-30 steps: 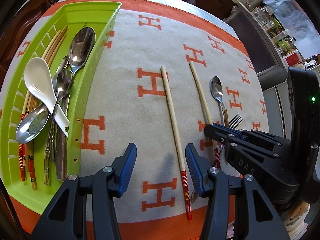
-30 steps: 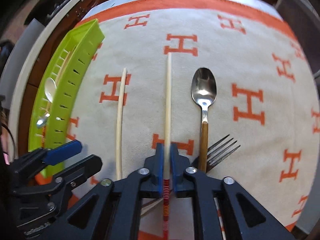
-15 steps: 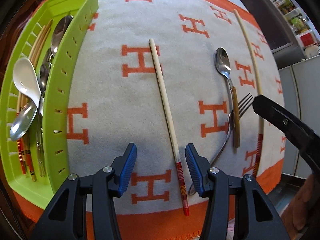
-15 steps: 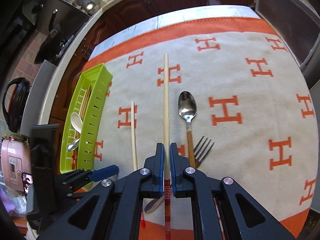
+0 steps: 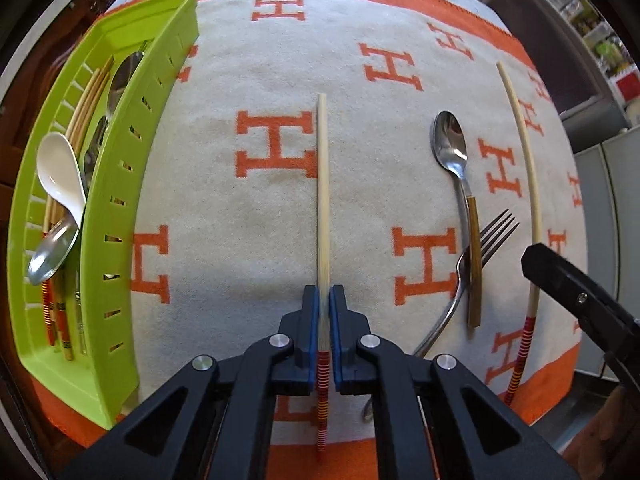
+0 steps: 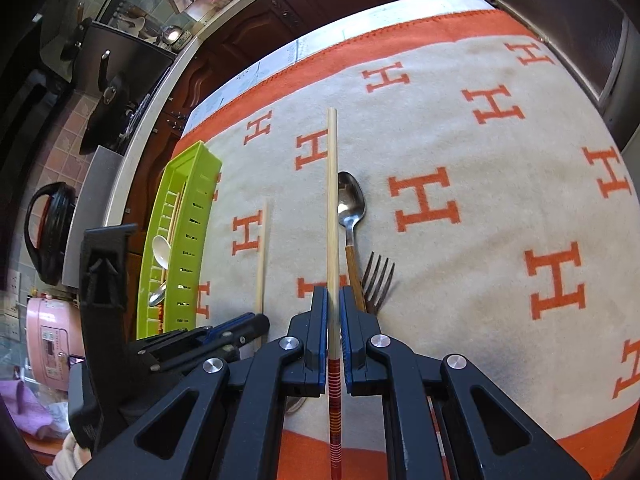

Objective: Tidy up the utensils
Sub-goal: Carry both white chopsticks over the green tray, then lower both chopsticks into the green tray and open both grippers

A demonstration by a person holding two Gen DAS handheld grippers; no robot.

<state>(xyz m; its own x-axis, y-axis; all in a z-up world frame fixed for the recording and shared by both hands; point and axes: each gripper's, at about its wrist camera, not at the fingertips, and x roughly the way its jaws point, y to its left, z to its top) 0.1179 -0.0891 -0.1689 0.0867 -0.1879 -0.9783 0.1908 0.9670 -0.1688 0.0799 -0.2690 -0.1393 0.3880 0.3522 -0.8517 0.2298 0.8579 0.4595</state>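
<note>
Chopstick [image 5: 323, 200] lies clear between tray [image 5: 120, 216] and spoon [image 5: 454, 152].

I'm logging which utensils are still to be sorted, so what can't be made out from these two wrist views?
- Fork handle end: left wrist view, hidden behind the left gripper, which is shut on a chopstick.
- Items at the bottom of the green tray: left view, stacked under the white spoon; count unclear.
- Tray contents: right wrist view, mostly hidden by its wall.
- Right gripper: in the left view, cut off by the edge.
</note>
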